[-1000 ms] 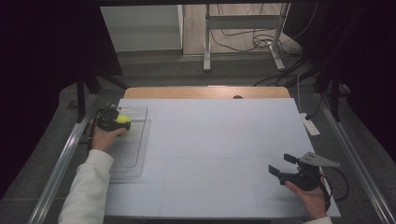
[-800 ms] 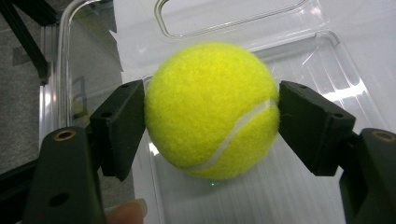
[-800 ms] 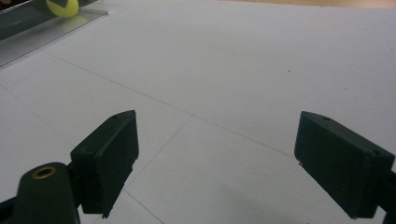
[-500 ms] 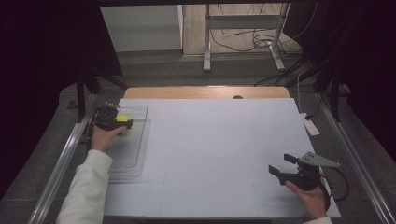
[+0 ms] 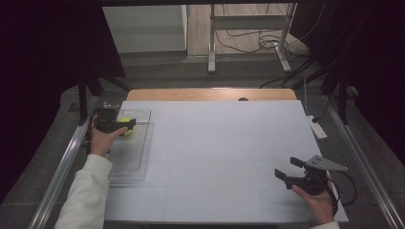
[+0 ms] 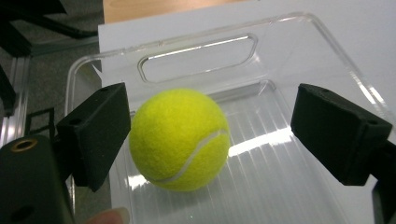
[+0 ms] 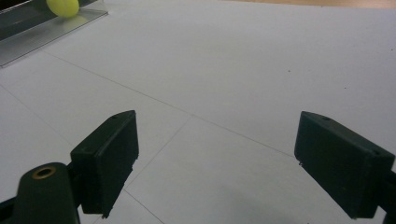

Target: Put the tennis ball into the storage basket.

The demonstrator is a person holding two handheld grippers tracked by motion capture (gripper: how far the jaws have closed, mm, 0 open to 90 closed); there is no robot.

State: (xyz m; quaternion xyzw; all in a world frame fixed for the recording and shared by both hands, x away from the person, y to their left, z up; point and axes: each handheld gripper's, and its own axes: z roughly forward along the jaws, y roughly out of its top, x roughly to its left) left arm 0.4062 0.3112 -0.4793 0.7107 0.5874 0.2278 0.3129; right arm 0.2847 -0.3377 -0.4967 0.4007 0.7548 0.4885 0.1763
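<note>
in the clear tray (image 6: 327,42), left gripper (image 6: 212,135) fingers have just spread off the tennis ball (image 6: 180,140).

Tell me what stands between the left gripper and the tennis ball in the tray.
Nothing visible does. The tennis ball rests on the floor of the clear tray, right between the jaws of the left gripper, which have just been opening. The left-hand pad is at the ball's side; the other stands well apart from it.

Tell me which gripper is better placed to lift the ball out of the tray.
Left. The left gripper, jaws just opened, brackets the ball in the tray. The right gripper sits open at the table's opposite near corner.
</note>
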